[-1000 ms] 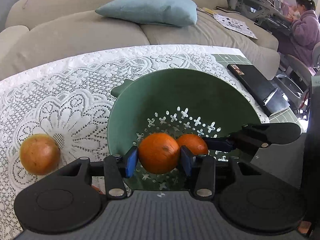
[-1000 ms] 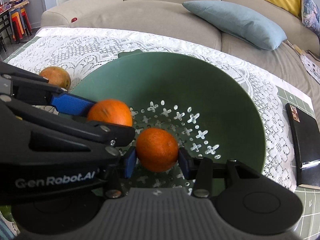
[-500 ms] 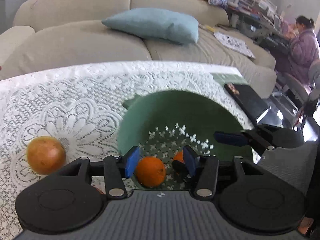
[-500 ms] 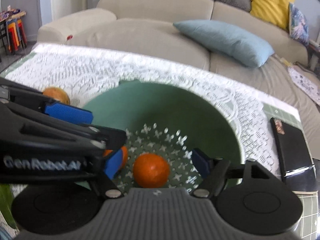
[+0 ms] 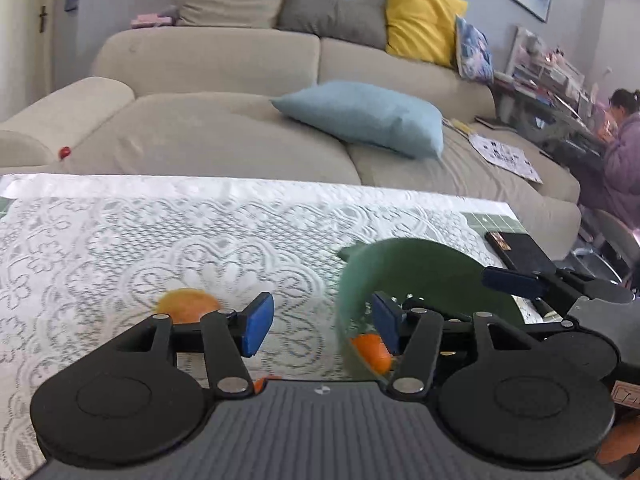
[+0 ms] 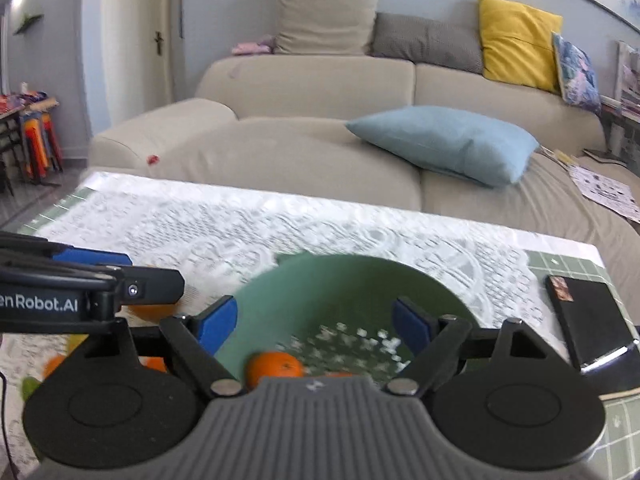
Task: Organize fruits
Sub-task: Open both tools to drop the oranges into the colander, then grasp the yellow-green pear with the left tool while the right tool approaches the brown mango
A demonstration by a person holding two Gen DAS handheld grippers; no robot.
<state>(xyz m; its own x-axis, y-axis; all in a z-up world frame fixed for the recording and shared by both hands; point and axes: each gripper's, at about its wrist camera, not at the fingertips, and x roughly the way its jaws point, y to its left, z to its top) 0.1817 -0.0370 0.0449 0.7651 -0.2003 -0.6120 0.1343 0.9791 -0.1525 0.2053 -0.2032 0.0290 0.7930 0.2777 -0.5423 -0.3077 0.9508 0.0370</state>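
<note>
Both grippers empty, jaws spread: left gripper [image 5: 322,330], right gripper [image 6: 314,324]. Two oranges [image 6: 274,365] in green colander [image 6: 344,284]. Loose fruit [image 5: 186,305] on lace tablecloth [image 5: 120,240], blurred, probably orange. Judged step: between picks. Next: left reaches for it.

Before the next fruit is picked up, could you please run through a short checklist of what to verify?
1. Left gripper open and empty: ok.
2. Right gripper open and empty: ok.
3. Orange resting inside the green colander: ok.
4. Second orange in the colander: cannot tell, mostly hidden.
5. Loose fruit on the lace tablecloth, left of the colander: ok, though blurred.
</note>
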